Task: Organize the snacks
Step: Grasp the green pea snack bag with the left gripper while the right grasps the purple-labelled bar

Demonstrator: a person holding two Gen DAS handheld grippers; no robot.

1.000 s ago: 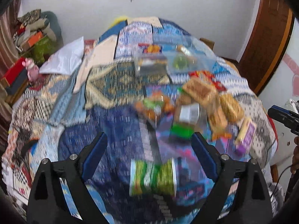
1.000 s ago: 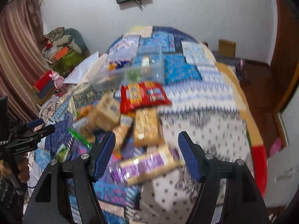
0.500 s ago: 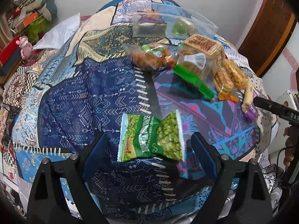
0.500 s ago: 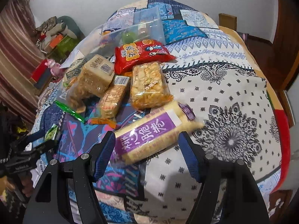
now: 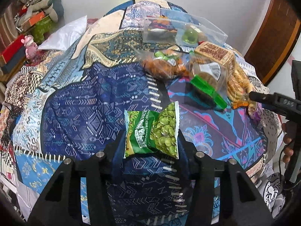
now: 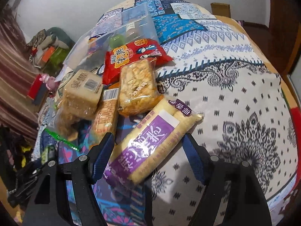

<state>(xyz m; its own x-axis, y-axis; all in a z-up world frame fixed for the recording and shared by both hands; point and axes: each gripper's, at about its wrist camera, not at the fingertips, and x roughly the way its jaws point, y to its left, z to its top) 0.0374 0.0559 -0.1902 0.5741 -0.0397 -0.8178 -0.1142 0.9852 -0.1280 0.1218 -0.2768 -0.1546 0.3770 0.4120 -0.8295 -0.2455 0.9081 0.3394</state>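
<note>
A green pea packet [image 5: 156,130] lies on the dark blue part of the quilt [image 5: 80,120]. My left gripper [image 5: 150,141] is closing on it: both fingers press its side edges and the packet buckles in the middle. A long purple-labelled roll packet [image 6: 150,141] lies slantwise on the quilt between the fingers of my right gripper [image 6: 147,137]. Those jaws are opening and stand clear of the packet on both sides. A clear plastic box [image 6: 131,26] with a few snacks in it stands farther back on the bed.
Behind the purple packet lie a red snack bag [image 6: 131,54], a biscuit pack [image 6: 137,86], a brown cake block [image 6: 82,90] and an orange-wrapped pack [image 6: 105,116]. A green-zip bag [image 5: 207,90] holds snacks. The bed drops off right of the white quilt [image 6: 244,103].
Both grippers have come down close to the bed. The left jaws have narrowed onto the green pea packet. The right gripper now straddles the purple packet.
</note>
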